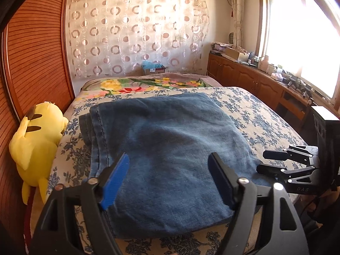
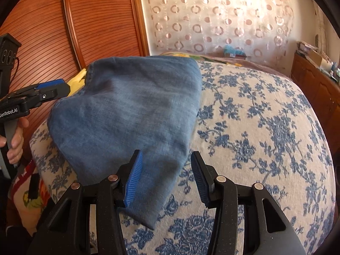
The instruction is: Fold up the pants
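Left tool (image 1: 169, 165) wide, empty; right tool (image 2: 166, 169) half-spread, holding nothing. Pants (image 1: 161, 148) folded, flat on bed (image 1: 265, 123). Likely release step: lift clear without snagging denim, then press edges square.

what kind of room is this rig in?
Almost certainly a home bedroom: a bed with a cream, blue-flowered cover carrying folded blue denim pants, a yellow plush toy against the wood-panelled wall, and low wooden cabinets under a bright window.

Bare bedspread (image 2: 265, 127) right of jeans (image 1: 165, 148), plush toy (image 1: 36, 140) crowding left
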The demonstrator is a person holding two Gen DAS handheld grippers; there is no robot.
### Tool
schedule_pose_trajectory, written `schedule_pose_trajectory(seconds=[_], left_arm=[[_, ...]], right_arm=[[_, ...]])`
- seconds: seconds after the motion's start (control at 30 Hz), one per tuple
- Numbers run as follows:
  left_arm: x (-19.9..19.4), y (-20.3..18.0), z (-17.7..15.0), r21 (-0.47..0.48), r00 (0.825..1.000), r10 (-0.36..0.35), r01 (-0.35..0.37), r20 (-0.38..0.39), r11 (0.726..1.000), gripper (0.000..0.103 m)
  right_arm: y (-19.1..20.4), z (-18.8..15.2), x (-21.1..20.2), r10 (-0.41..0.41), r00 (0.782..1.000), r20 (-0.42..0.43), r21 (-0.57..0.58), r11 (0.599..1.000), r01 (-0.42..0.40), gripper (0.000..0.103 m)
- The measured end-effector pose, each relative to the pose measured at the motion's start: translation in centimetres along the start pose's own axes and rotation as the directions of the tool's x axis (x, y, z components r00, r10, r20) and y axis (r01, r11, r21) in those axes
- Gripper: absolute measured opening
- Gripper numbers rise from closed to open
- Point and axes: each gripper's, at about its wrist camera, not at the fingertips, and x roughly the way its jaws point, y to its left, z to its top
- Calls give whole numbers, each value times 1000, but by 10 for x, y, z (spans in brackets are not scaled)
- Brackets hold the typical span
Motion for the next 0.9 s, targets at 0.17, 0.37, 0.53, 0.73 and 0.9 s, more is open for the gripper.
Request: schedule_pose_trajectory(seconds=[0.17, 0.37, 0.53, 0.73, 0.9], left_arm=[[6, 0, -10, -14, 1000, 11, -12, -20, 1000, 85], [4, -2, -20, -31, 1000, 2, -2, -28, 1000, 85], [-4, -4, -26, -46, 1000, 15, -15, -9, 999, 85], [-13, -1, -34, -71, 999, 51, -50, 13, 996, 85], [-17, 5, -37, -84, 996, 80, -78, 23, 993, 85]], right_arm=[[0, -8, -1, 17, 1000, -6, 16, 1000, -17, 48], [-1, -10, 1, 45, 999, -20, 47, 998, -44, 48], [3, -11, 5, 69, 997, -35, 54, 996, -67, 47], [4, -12, 6, 84, 995, -48, 63, 995, -81, 43], [7, -11, 7, 77, 995, -68, 56, 996, -73, 41]])
